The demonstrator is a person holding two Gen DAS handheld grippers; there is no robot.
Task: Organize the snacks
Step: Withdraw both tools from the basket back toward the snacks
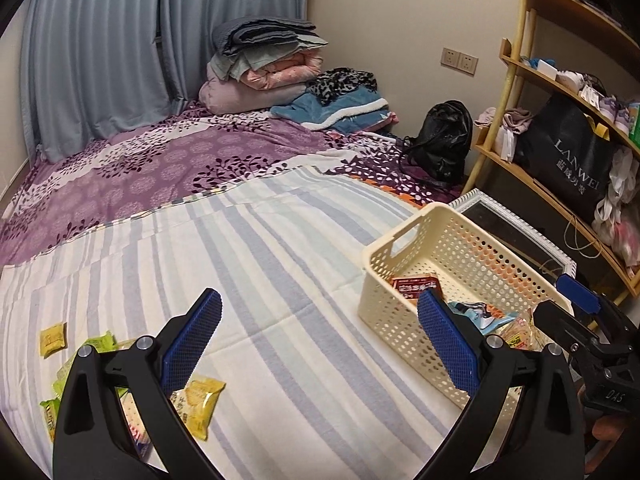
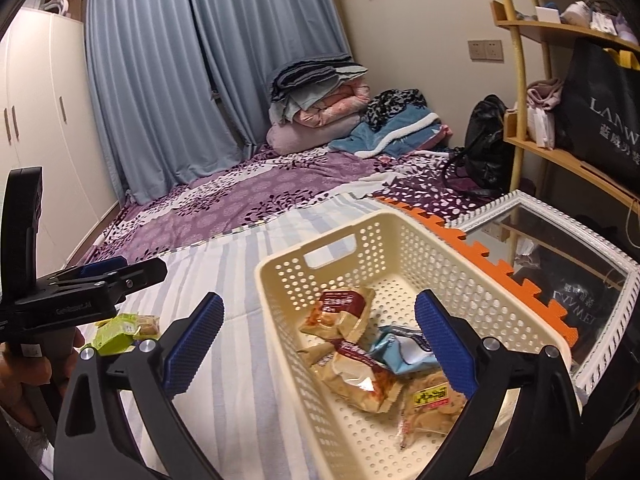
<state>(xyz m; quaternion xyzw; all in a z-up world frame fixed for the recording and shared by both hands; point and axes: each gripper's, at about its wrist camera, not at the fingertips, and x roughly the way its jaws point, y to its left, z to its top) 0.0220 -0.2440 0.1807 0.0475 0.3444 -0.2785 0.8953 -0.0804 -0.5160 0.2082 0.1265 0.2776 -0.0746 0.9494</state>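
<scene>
A cream perforated basket (image 1: pixel 404 312) (image 2: pixel 280 320) stands on the striped blanket and holds several snack packets: beige-and-red ones (image 2: pixel 348 356), a blue one (image 2: pixel 400 354) and a clear one with a yellow label (image 2: pixel 430 398). My right gripper (image 2: pixel 316 348) is open and empty above the basket's near left wall; it also shows in the left wrist view (image 1: pixel 576 304). My left gripper (image 1: pixel 320 344) is open and empty above the blanket, left of the basket. Loose yellow (image 1: pixel 202 398) and green packets (image 1: pixel 102 342) (image 2: pixel 116 334) lie under its left finger.
A small yellow packet (image 1: pixel 52 338) lies at far left. A white-framed mirror (image 2: pixel 560 256) lies right of the basket beside an orange mat edge (image 2: pixel 480 248). A wooden shelf (image 1: pixel 560 92) stands at right; a black bag (image 1: pixel 442 140) and folded bedding (image 1: pixel 264 68) lie behind.
</scene>
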